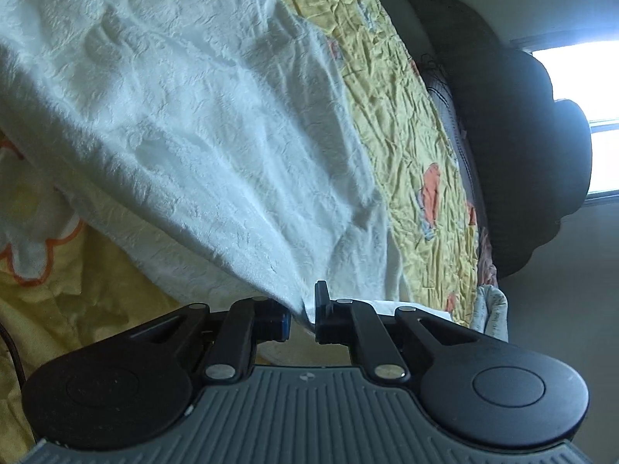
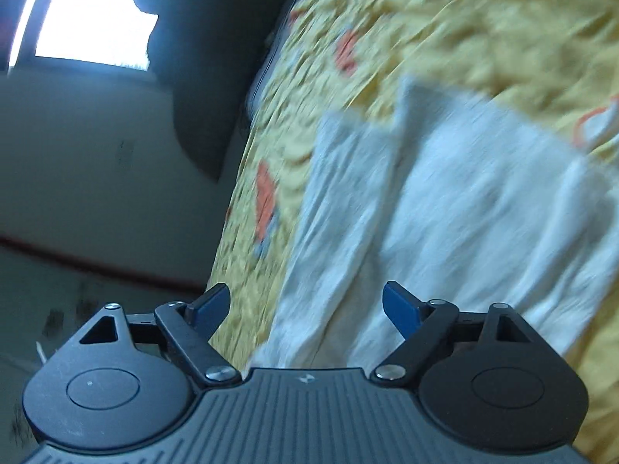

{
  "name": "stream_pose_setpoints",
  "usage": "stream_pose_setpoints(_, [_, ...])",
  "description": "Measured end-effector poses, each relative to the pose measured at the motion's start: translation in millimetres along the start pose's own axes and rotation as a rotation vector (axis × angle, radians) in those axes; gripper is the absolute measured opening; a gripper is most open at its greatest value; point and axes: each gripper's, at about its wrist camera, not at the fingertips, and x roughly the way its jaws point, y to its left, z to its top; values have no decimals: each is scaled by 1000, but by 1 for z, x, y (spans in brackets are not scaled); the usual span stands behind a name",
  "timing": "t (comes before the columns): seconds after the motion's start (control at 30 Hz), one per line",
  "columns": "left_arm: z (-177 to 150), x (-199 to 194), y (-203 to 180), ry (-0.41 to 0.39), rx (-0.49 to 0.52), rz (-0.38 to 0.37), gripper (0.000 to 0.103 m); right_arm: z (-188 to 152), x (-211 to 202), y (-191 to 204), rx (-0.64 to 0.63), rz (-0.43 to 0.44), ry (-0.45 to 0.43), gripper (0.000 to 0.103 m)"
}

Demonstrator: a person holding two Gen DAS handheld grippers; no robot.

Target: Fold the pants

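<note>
On the yellow bedspread (image 1: 406, 123), left claw (image 1: 301, 317) pinches white pants (image 1: 174, 116); right claw (image 2: 305, 305) gapes wide above them.

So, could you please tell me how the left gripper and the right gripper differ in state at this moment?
The left gripper is shut on the white pants, with cloth pinched between its fingers; the right gripper is open and holds nothing. The left lifts fabric off the yellow bedspread, while the right hovers above pants lying on it. The right wrist view is motion-blurred; the left is sharp. Both share the same black build with blue pads.
</note>
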Motion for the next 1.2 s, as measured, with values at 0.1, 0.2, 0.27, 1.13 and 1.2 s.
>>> stream_pose_setpoints(0.1, [2,-3,1,6,-1,-22,8,-16,23,14,-22,54,87,87])
stream_pose_setpoints(0.2, [2,-4,3,14,-3,-32,8,-22,48,17,24,84,149,87])
stream_pose_setpoints(0.27, [1,-5,5,15,-5,-34,8,-26,61,21,18,97,158,87])
stream_pose_setpoints(1.13, [3,14,33,60,-23,23,20,65,27,15,-29,-46,-219,5])
stream_pose_setpoints(1.2, [2,13,33,62,-11,15,21,65,6,41,-84,26,-234,5])
